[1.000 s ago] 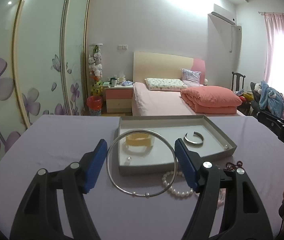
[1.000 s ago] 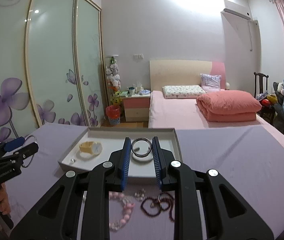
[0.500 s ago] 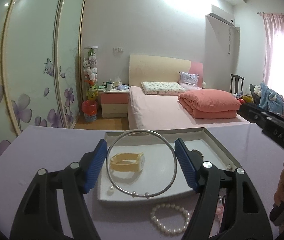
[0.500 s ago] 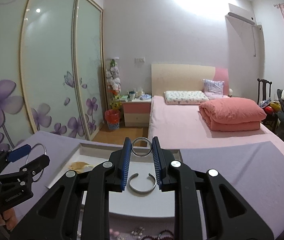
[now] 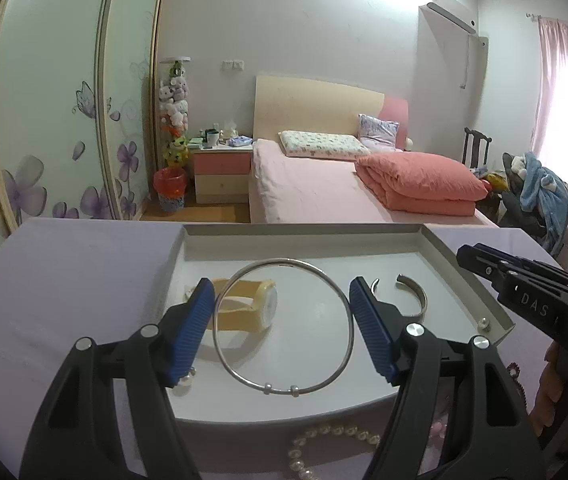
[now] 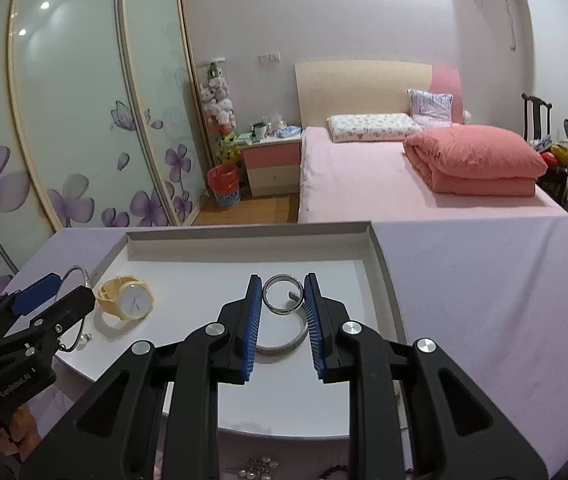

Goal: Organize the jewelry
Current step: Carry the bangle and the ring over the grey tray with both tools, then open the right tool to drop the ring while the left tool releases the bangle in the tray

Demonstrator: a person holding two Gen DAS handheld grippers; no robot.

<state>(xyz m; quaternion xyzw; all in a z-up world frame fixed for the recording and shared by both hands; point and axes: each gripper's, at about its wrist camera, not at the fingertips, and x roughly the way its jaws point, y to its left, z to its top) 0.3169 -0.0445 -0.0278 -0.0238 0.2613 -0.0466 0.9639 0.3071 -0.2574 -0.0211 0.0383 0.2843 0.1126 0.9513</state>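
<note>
While you hold the big silver bangle [image 5: 284,324] pinched edge to edge between the blue pads of your left gripper [image 5: 282,322], it hangs over the near half of the white tray [image 5: 467,276], two small beads strung on its lower rim. Your right gripper [image 6: 283,300] has its pads closed on a small silver ring [image 6: 282,299], held upright above the same tray.

Under the bangle, on the tray floor, lies a yellow watch [image 5: 250,310], its face turned to the right in the left view. To its right sits an open silver cuff [image 5: 413,294], directly beneath the ring in the right view. A single pearl [image 5: 483,323] rests in the tray's near right corner, and another pearl [image 5: 183,383] sits by the near left edge, just below your left gripper's left pad.

Outside the tray, on the lilac tablecloth [image 5: 68,280], a pearl bracelet [image 5: 331,444] lies just beside the near rim. Some dark beads show at the bottom of the right view, too cut off to tell apart.

Beyond the table stands a bed [image 6: 363,176] with a folded pink quilt [image 6: 479,164], and a wardrobe [image 6: 76,112] with purple flowers to the left.
</note>
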